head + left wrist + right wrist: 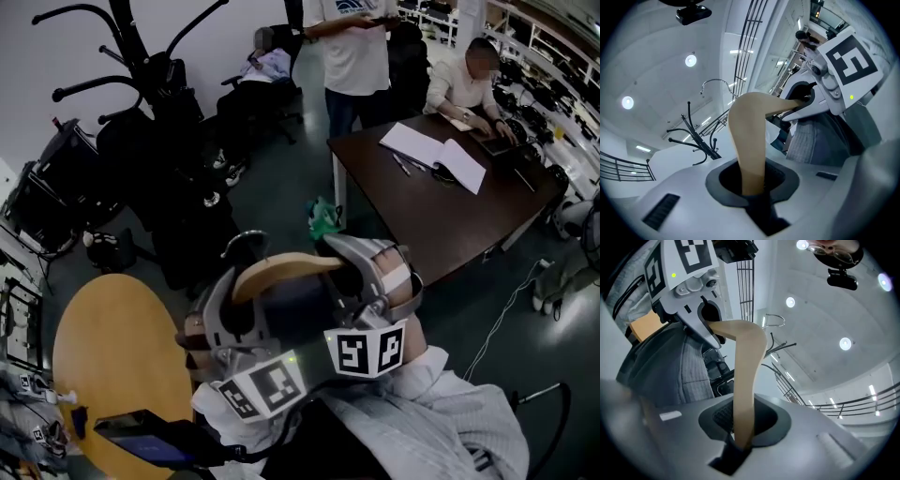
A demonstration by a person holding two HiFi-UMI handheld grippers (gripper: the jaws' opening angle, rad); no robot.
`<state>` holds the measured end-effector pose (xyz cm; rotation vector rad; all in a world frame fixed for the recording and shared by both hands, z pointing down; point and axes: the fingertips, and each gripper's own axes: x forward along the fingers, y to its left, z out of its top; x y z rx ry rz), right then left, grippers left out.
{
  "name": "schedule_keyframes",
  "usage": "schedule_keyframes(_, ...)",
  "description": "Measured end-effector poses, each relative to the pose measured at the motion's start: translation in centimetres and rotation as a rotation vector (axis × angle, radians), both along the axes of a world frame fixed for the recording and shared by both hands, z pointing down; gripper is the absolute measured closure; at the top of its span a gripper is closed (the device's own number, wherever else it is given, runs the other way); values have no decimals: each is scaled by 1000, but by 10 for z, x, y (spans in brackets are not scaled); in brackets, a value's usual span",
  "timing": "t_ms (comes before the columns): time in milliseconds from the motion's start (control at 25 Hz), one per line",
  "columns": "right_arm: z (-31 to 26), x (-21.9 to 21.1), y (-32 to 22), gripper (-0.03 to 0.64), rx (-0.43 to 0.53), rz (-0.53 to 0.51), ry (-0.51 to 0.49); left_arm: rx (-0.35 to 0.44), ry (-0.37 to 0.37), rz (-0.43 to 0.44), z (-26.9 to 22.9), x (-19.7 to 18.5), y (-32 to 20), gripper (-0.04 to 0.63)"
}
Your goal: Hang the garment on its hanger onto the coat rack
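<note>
Both grippers hold a light wooden hanger (286,269) by its two ends. The left gripper (240,292) is shut on its left arm, and the right gripper (349,267) is shut on its right arm. The metal hook (241,243) points away from me, and a dark grey garment (292,309) hangs below. In the left gripper view the hanger (751,140) rises out of the left gripper (752,182) toward the right gripper (834,70). In the right gripper view the right gripper (742,430) clamps the hanger (746,366). The black coat rack (141,66) stands at the far left.
A round wooden table (108,356) with a dark tablet (141,434) lies at the lower left. Black bags and chairs (178,216) crowd the rack's foot. A dark desk (450,216) with an open book (433,155) is at the right, with one person standing (354,52) and one seated (469,89).
</note>
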<state>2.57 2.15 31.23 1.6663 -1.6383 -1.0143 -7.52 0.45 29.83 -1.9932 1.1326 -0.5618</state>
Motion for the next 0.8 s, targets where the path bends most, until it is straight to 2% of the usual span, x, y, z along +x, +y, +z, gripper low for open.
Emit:
schedule_keyframes(280, -25, 47, -86, 566, 27, -160, 20, 27, 21, -179, -25, 45, -71, 537)
schedule_keyframes(480, -41, 57, -138, 566, 57, -278, 45, 44, 45, -299, -37, 55, -110, 537)
schedule_keyframes(800, -38, 54, -214, 563, 62, -347, 44, 32, 47, -371, -32, 54, -179, 537)
